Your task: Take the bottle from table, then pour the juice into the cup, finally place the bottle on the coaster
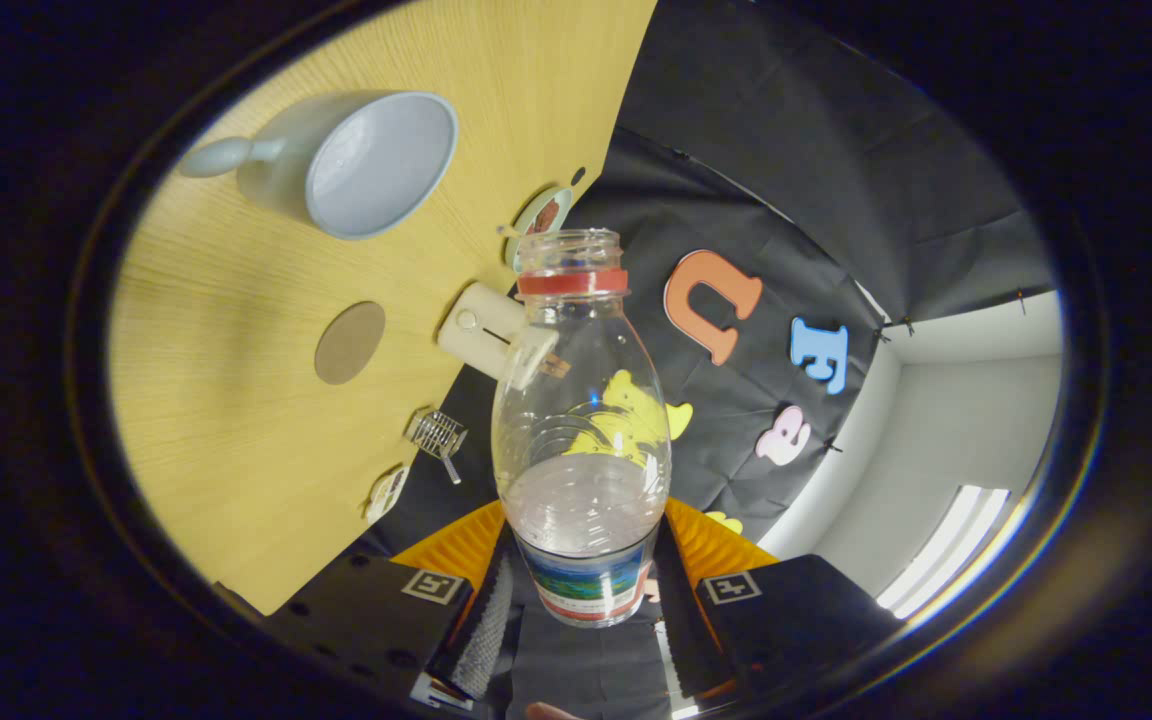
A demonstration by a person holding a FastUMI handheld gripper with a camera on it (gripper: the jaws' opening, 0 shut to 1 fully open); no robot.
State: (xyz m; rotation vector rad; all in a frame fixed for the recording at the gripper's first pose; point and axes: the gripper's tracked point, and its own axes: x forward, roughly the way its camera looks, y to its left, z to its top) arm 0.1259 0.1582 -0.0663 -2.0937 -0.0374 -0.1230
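Note:
My gripper (584,600) is shut on a clear plastic bottle (581,420), both fingers pressing on its labelled lower part. The bottle has no cap, a red ring under its open mouth, and a little clear liquid low inside. The view is rolled, so the wooden table (226,440) runs up the side beyond the fingers. A pale blue cup (366,165) with a handle stands on it, far beyond the bottle's mouth and off to the side, its inside looking empty. A round brown coaster (349,342) lies flat on the table between the cup and the fingers.
A cream box-shaped object (484,330) sits near the table's edge just behind the bottle's neck. A small round dish (541,215) lies past it. A little wire rack (436,436) and a small white item (386,492) rest along the table's edge.

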